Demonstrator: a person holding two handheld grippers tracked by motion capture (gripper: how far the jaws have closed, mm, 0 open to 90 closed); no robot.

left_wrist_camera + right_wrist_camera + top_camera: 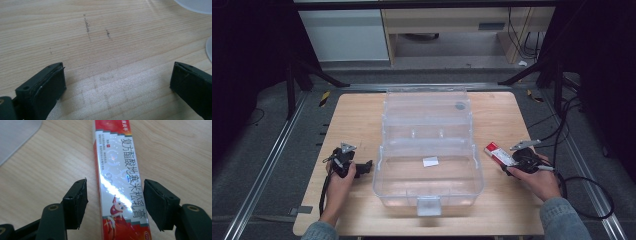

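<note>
on the tabletop (362, 210), right of the open bin (428, 192): a box waits to be picked up.
the right claw (115, 202) straddles the red-and-white box (120, 182), jaws narrowed around it but with gaps on both sides, so no grip yet. the box lies flat on the wood just beside the clear bin, not lifted. the left claw (117, 87) stands wide over bare wood by the bin's left side. closing, lifting and placing the box in the bin all seem left to do.

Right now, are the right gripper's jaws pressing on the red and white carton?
No: in the right gripper view the red and white carton lies between the jaws of the right gripper, with table wood showing on both sides.
</note>
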